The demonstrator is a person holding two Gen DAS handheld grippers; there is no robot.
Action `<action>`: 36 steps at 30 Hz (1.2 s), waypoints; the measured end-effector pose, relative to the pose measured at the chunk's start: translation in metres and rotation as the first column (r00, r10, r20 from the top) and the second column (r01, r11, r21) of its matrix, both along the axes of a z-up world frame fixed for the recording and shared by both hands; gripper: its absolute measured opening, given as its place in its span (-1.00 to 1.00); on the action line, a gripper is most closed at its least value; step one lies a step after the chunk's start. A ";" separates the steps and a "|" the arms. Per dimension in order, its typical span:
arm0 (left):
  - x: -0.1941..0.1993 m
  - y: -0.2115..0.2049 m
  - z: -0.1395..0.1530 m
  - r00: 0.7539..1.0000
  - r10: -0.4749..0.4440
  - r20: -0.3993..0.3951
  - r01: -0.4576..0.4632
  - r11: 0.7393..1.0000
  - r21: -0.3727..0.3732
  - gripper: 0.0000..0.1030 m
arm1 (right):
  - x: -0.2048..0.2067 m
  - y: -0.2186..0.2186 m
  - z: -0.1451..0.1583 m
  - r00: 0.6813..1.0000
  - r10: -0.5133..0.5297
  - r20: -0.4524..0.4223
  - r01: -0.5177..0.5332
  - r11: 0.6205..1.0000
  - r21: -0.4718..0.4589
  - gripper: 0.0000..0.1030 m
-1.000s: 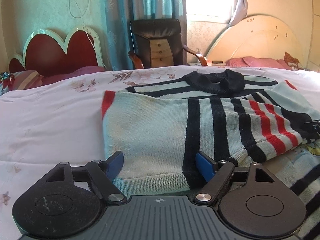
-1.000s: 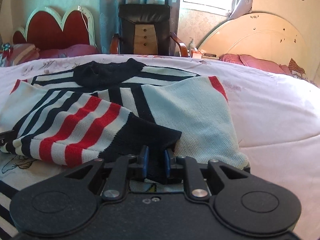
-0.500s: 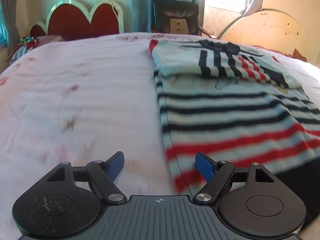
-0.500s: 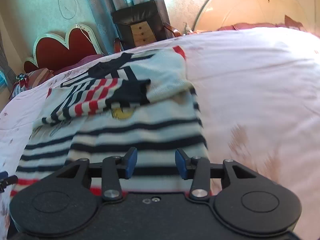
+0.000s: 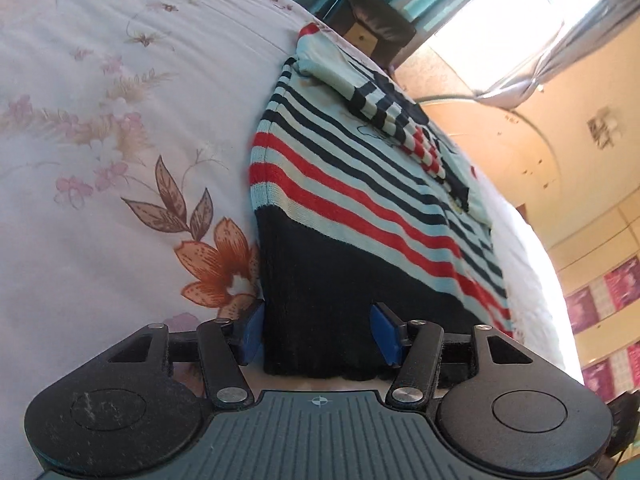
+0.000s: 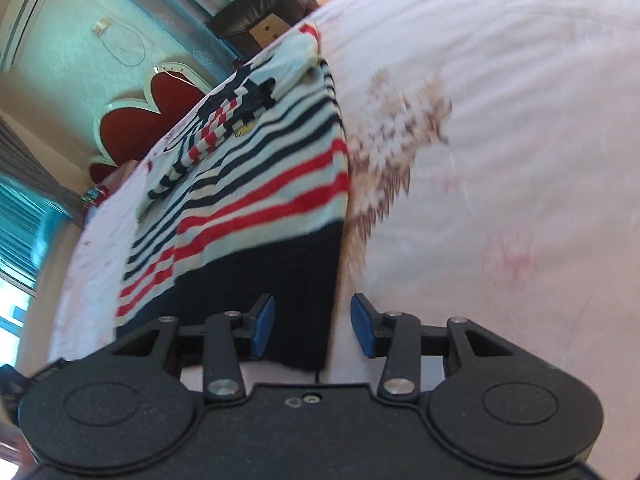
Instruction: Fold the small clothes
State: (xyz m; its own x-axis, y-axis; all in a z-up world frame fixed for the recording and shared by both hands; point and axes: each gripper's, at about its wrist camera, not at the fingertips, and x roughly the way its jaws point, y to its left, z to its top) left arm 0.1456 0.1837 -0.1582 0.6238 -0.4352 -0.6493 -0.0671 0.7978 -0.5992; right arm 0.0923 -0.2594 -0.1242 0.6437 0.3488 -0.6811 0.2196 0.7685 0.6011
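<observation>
Two sleeves lie folded across the chest of the striped sweater (image 5: pixel 360 184), spread mid-bed. Left gripper (image 5: pixel 316 334) has just been closing, right gripper (image 6: pixel 312 326) parted; each straddles a dark hem corner, unpinched. Bottom fold remains outstanding.

The sweater's (image 5: pixel 360 184) dark hem runs under the left gripper's body (image 5: pixel 320 432); in the right view, the bedsheet's flower print (image 6: pixel 396 148) is smeared by blur.

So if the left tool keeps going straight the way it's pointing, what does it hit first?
The dark hem of the striped sweater. Its corner already lies between the left tool's fingers, whose jaws have just been closing, though the pads don't look pressed on yet. Depth is hard to judge.
</observation>
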 end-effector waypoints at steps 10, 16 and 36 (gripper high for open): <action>0.047 -0.011 -0.017 0.998 -0.052 -0.033 0.050 0.996 -0.071 -0.91 | 0.045 0.008 -0.022 0.997 0.072 -0.005 -0.070 0.987 0.144 -0.87; 0.015 0.006 0.018 0.989 0.028 0.144 -0.010 0.992 -0.125 -0.91 | 0.034 0.014 0.021 0.985 0.132 0.110 -0.133 0.991 -0.001 -0.88; 0.037 0.028 0.024 0.970 0.203 0.134 -0.163 0.951 -0.265 -0.91 | 0.045 -0.009 0.041 0.977 0.004 0.214 -0.014 0.999 0.044 -0.88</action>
State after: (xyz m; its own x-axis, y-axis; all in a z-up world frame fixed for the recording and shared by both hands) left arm 0.1829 0.2114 -0.1341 0.7935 -0.4392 -0.4213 -0.0863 0.6040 -0.7923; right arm 0.1374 -0.2686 -0.0829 0.7697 0.3823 -0.5113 0.0753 0.7409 0.6674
